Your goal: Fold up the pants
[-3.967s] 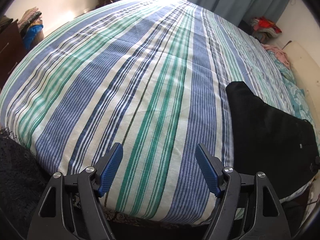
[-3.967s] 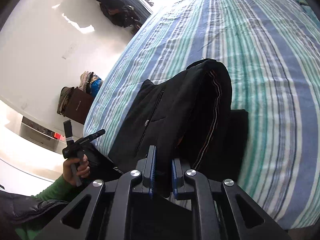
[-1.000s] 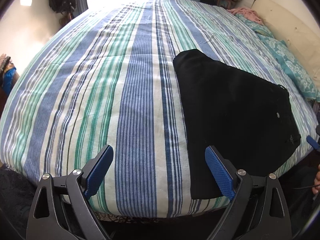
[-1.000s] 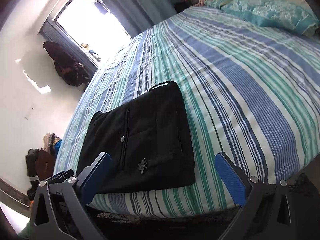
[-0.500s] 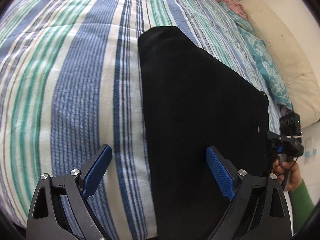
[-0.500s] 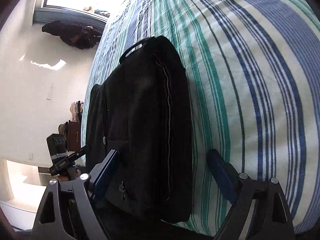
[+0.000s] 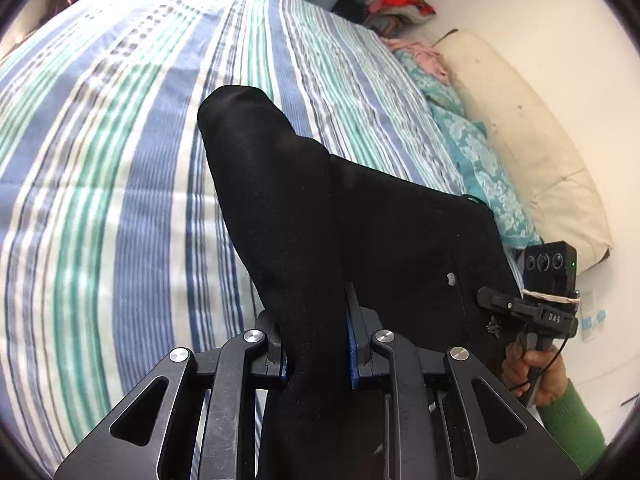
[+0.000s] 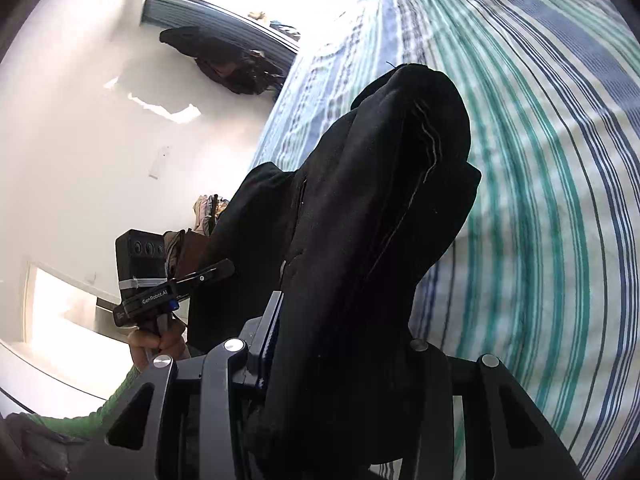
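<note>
A: Black pants (image 7: pixel 304 216) on the striped bed (image 7: pixel 100 200), near edge lifted. Why gripped at two places?

B: Left tongs (image 7: pixel 316 344) clamped on one near corner, right tongs (image 8: pixel 336 364) on the other, jaws of both just closed with cloth between them. Held so, probably, to carry the whole near edge over as one straight line and lay a clean fold.

A: Already folded once, then?

B: Looks so: layered edges and a seam line showing in the right wrist view, a compact bundle rather than full legs. Far end resting on the bed, likely left there as the hinge of the fold.

A: And the thicker bunch in the right tongs?

B: More layers there, hence the wider stance of those jaws. Left grip thinner and nearly shut.

A: Risk?

B: Inner layers slipping out if lifted unevenly. Best kept level, both corners moving together.
</note>
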Demonstrator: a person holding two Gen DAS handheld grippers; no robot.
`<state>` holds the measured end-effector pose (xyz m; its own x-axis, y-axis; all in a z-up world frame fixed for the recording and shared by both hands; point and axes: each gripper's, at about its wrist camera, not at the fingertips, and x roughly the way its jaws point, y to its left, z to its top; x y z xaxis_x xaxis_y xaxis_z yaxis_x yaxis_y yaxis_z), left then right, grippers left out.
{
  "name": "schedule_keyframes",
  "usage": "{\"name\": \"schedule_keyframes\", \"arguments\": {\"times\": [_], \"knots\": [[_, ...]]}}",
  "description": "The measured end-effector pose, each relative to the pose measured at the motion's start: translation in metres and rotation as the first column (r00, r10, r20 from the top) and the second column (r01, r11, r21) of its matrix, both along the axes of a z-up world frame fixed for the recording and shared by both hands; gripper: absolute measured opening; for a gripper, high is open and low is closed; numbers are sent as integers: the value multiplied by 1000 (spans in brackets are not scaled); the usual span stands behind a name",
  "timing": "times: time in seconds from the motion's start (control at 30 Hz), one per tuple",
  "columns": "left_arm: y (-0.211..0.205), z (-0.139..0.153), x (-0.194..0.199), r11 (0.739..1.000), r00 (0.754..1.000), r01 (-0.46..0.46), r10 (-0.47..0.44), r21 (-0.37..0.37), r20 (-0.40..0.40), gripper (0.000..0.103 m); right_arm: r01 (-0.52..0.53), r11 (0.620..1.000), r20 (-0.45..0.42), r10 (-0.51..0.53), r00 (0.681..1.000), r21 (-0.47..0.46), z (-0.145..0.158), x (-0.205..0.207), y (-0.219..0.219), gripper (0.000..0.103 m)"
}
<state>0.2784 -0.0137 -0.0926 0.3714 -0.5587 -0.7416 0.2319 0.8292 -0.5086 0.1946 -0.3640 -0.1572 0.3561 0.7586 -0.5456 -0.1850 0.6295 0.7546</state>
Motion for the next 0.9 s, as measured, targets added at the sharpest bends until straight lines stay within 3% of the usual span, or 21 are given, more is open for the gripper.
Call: {"name": "schedule_keyframes", "arguments": {"times": [0.1, 0.17, 0.23, 0.27, 0.3, 0.33, 0.37, 0.43, 0.5, 0.53, 0.6, 0.63, 0.77, 0.83, 0.9], "knots": [[18, 1, 40, 998, 999, -54, 54, 17, 7, 21, -1, 1000, 59, 2, 998, -20, 16, 43, 18, 41], [24, -17, 61, 993, 996, -86, 87, 85, -4, 28, 2, 998, 74, 3, 997, -70, 13, 71, 30, 41], [25, -53, 76, 959, 986, -142, 158, 244, -46, 56, 24, 989, 37, -19, 999, -145, -10, 93, 36, 46], [25, -74, 79, 924, 978, -162, 198, 347, -69, 58, 40, 981, -12, -43, 999, -190, -28, 102, 40, 47], [28, -92, 80, 901, 974, -159, 211, 403, -87, 73, 54, 965, -70, -74, 995, -256, -49, 109, 41, 54], [35, -95, 75, 904, 973, -180, 223, 388, -67, 83, 55, 949, -130, -100, 986, -309, -69, 112, 39, 60], [42, -92, 70, 902, 968, -213, 247, 376, -44, 86, 74, 960, -146, -116, 982, -269, -80, 110, 32, 63], [52, -78, 58, 888, 958, -267, 288, 376, -1, 86, 119, 972, -121, -145, 982, -202, -76, 101, 13, 64], [58, -61, 39, 864, 955, -291, 286, 411, 76, 86, 141, 963, -90, -166, 982, -230, -63, 88, -1, 75], [56, -53, 28, 847, 954, -299, 274, 439, 119, 88, 152, 947, -57, -175, 983, -281, -53, 79, -8, 76], [47, -41, 4, 821, 951, -306, 244, 483, 188, 92, 180, 914, 13, -188, 982, -363, -32, 59, -17, 96], [41, -38, -9, 809, 950, -306, 228, 501, 213, 95, 202, 897, 48, -199, 979, -393, -23, 46, -18, 101], [14, -22, -53, 778, 929, -345, 202, 525, 311, 96, 307, 816, 222, -224, 949, -490, 13, -14, -5, 103], [16, -13, -72, 796, 925, -347, 203, 496, 321, 99, 394, 741, 323, -248, 913, -543, 24, -38, 13, 103], [11, -3, -80, 813, 922, -347, 205, 466, 328, 99, 527, 620, 476, -266, 838, -581, 40, -69, 35, 103]]}}
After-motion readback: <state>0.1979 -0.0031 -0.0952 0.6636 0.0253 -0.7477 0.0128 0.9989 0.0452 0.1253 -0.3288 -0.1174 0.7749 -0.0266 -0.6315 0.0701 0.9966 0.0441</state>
